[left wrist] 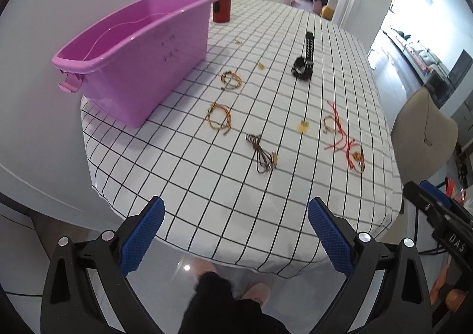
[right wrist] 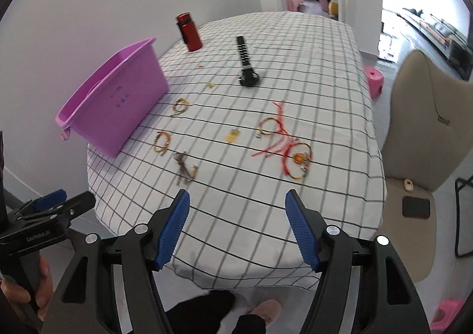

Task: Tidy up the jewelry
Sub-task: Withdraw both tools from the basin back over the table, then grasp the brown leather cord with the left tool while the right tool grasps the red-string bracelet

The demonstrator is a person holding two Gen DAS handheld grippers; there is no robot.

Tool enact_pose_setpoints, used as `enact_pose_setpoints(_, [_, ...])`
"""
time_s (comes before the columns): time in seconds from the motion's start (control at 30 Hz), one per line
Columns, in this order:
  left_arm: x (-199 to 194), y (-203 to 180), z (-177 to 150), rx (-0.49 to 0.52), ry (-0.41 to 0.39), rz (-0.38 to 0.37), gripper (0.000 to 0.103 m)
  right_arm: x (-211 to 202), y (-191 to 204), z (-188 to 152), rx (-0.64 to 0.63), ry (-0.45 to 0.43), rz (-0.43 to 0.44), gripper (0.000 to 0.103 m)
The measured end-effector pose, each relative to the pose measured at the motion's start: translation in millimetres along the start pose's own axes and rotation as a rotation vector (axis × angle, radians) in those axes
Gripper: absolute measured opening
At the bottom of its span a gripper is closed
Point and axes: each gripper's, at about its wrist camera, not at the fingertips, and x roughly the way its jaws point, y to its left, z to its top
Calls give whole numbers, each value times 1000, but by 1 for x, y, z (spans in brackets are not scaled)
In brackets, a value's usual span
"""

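Note:
Jewelry lies scattered on the checked tablecloth (left wrist: 295, 204). Two yellow-orange bracelets (left wrist: 231, 80) (left wrist: 218, 120) sit near the bin, and a brown cord necklace (left wrist: 263, 154) lies closer to me. Red cord bracelets (left wrist: 346, 139) lie at the right, a small yellow charm (left wrist: 303, 126) beside them. A black watch (left wrist: 304, 65) rests farther back. The purple bin (left wrist: 165, 68) stands at the left, nothing visible inside. My left gripper (left wrist: 236, 202) hangs wide open over the near table edge, holding nothing. My right gripper (right wrist: 238, 193) is open too, short of the brown cord necklace (right wrist: 186, 170) and red cord bracelets (right wrist: 283, 139).
A red bottle (left wrist: 221, 1) stands behind the bin. A beige chair (right wrist: 428, 127) sits at the table's right side, a pink stool (right wrist: 374, 78) beyond it. A hand (right wrist: 38, 283) grips the left tool's handle. Legs and slippers (right wrist: 266, 310) show below the table edge.

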Motion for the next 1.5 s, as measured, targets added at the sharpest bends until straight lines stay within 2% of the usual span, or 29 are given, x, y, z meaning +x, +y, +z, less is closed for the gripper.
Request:
enact_pose_setpoints(0.3, [36,-6,8,15,27,-36,96,17,-24,2,57,-15,-82,64])
enact_pose_setpoints(0.4, [54,-7,13,4,2,-57,96,30,-25,3,42,-16,-126,64])
enact_pose_setpoints(0.53, [77,-13,18,-6,16,-73,96,48,-32,4,59,-20,-135,64])
enact_pose_setpoints(0.83, [123,-32,19,-44,-38,-27,96,102,-60,6,13,-38,-118,64])
enact_pose_setpoints(1.0, [146,-36,15,-106,-65,-6,96,129,-75,6,-15,-60,-96,64])
enact_pose_setpoints(1.2, [164,-40,9,-126,-95,27,96,151,-80,6,-77,-65,-87,64])
enact_pose_setpoints(1.5, [188,-47,14,-130,-101,64,96,176,-80,13,-134,-59,-124,64])
